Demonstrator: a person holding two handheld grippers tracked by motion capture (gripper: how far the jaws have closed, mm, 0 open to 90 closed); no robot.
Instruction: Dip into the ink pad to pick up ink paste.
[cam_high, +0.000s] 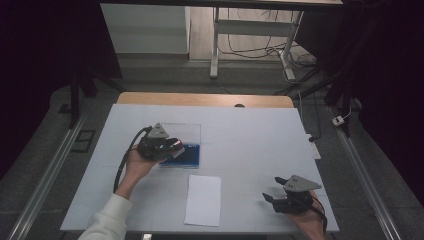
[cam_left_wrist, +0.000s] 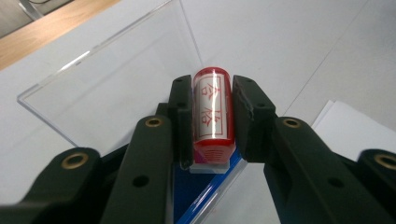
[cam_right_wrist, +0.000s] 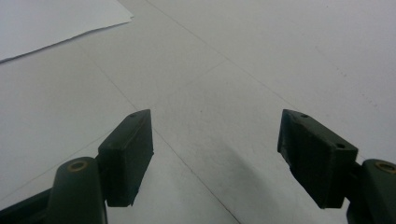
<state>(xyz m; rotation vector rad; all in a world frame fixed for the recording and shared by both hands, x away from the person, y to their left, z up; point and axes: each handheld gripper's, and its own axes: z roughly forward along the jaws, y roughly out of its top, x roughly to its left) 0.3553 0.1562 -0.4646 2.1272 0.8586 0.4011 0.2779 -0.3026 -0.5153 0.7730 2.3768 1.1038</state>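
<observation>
One red stamp (cam_left_wrist: 212, 116) with a white label printed in red characters reading 合格 is clamped between the jaws of the left tool (cam_left_wrist: 212, 105), held over the blue base of one clear acrylic box (cam_left_wrist: 112, 84) on the white surface (cam_high: 250, 135). The right tool (cam_right_wrist: 215, 154) has its jaws wide with nothing between them, low over the bare surface, well apart from the stamp. One blank white paper sheet (cam_high: 203, 199) lies between the two tools, just in front of the box; nothing blocks the stamp.
</observation>
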